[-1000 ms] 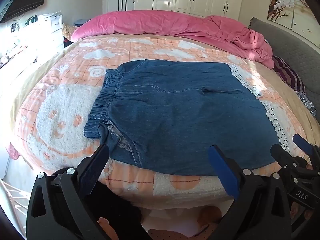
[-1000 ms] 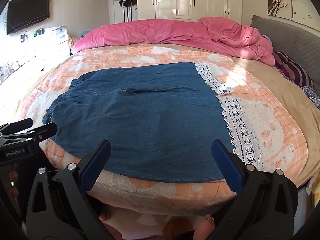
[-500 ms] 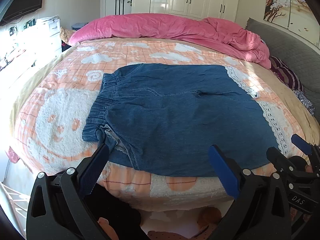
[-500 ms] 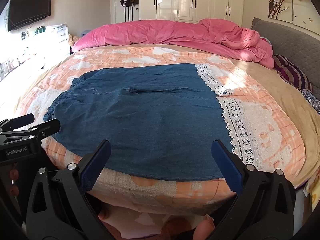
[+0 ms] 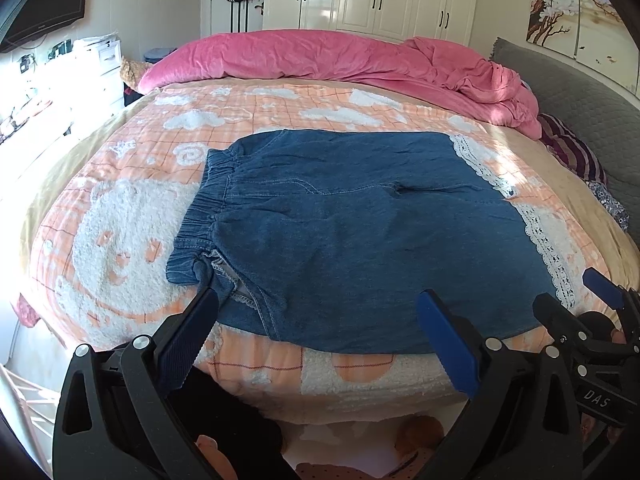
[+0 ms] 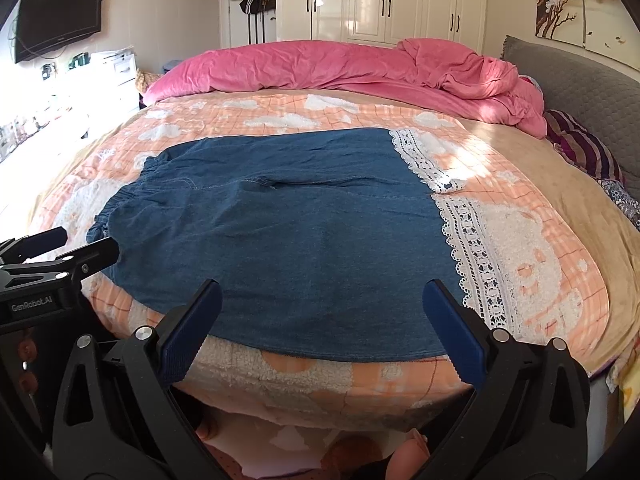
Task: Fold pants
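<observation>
With both claws spread wide and holding nothing, left claw (image 5: 316, 336) and right claw (image 6: 320, 324), I aim for the near hem of the pants (image 5: 360, 232) lying flat on the bed (image 5: 120, 240) at 12 o'clock (pinching both denim layers together).

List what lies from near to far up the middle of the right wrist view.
right gripper with open jaws → denim pants → orange blanket → pink duvet → white wardrobe

Bare blanket (image 5: 120, 240) lies left of the pants (image 5: 360, 240), and more beyond the lace hem (image 6: 476, 248). A pink duvet (image 6: 340, 68) walls off the far side.
</observation>
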Demonstrator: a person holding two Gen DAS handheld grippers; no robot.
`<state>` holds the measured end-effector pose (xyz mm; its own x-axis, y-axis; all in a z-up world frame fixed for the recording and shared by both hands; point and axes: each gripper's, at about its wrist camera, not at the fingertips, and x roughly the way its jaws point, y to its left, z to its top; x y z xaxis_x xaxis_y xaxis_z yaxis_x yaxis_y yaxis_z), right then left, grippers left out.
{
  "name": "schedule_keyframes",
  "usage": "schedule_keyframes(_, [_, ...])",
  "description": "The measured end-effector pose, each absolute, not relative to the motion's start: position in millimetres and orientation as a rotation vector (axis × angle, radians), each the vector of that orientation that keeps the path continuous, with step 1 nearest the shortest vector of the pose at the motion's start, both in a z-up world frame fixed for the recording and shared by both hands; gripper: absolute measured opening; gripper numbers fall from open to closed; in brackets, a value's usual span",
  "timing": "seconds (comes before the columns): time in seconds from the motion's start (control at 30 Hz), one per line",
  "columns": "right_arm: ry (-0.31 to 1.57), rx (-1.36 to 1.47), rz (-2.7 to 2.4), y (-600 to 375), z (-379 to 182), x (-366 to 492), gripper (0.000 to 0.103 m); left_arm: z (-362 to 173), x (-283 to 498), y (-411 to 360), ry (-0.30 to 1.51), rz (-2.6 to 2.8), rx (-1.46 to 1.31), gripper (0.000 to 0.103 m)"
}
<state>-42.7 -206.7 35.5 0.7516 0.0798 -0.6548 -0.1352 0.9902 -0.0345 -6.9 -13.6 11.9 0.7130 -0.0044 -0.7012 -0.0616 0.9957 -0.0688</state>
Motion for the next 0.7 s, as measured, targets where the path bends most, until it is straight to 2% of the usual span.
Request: schedule_keyframes(0.7, [0.709, -0.082, 0.116, -205.3, 33.3, -42.1, 0.095, 7.9, -7.6, -8.5, 0.773, 0.044, -0.095, 0.099])
